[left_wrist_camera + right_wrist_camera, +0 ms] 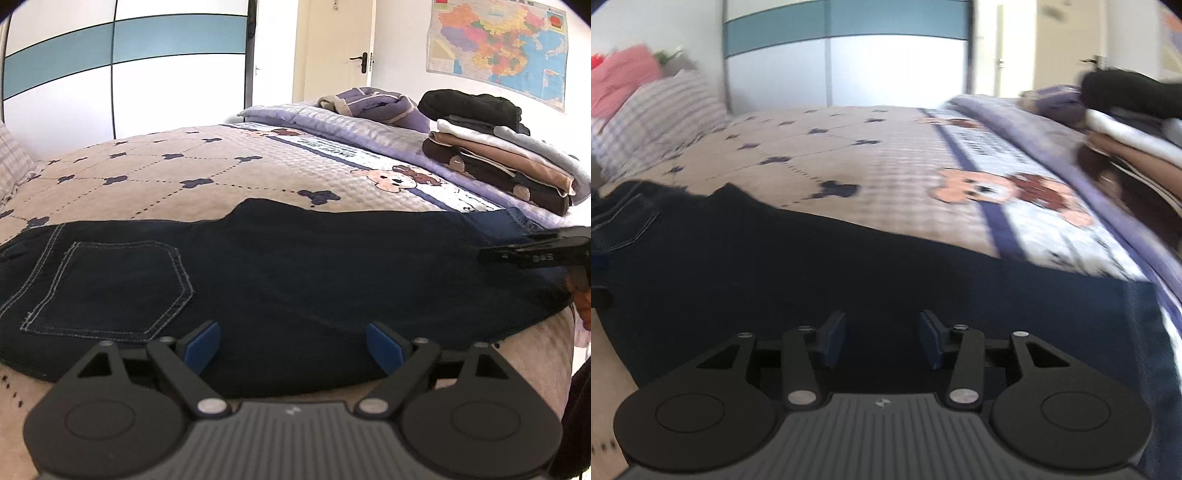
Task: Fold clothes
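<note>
Dark blue jeans lie flat across the near edge of the bed, back pocket up at the left, leg hem at the right. My left gripper is open and empty, just above the jeans' near edge. My right gripper is open and empty over the leg part of the jeans. It also shows in the left wrist view at the right edge, above the hem end.
A beige quilt with clover marks covers the bed. A stack of folded clothes sits at the far right, a crumpled purple garment behind it. Checked pillows lie at the left. A wardrobe and door stand behind.
</note>
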Tool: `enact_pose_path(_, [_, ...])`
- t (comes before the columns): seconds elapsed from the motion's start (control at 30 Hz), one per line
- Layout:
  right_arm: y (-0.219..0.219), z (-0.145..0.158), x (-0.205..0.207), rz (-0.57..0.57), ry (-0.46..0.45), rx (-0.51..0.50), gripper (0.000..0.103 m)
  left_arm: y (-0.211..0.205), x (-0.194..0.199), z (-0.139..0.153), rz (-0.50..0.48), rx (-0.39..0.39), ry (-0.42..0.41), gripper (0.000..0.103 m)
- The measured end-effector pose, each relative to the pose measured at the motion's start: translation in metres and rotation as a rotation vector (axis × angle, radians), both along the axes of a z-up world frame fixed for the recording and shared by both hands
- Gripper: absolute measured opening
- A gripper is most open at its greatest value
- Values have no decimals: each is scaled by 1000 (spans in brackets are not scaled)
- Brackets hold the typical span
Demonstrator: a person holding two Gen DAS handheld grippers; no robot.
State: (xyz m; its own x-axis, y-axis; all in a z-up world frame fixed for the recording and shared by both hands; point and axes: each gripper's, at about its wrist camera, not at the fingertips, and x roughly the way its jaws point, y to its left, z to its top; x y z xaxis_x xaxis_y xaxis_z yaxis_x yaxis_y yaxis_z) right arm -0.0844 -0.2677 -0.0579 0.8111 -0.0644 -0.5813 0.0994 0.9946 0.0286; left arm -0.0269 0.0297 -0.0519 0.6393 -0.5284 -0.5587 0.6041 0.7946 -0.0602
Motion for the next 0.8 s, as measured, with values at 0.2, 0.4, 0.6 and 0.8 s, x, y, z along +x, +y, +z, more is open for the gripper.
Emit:
enact_pose_path(0.2, [-28,0,-44,-189,-22,-57,47,-11,-3,4,-17,-28,-7,88])
enact_pose_path(0.4, [-5,8,-62,-278,-86,-64,47,-36,-12,6,-85,-44,-16,88])
enact_pose_path(0.6, [60,2,-48,-145,-130,-92,49,-61,-19,-5,-151,30,-24,89])
enact_pose_path(0.8, [67,-20,-52,-123,-137,-102,51,-53,-16,-10,-154,2,-14,91])
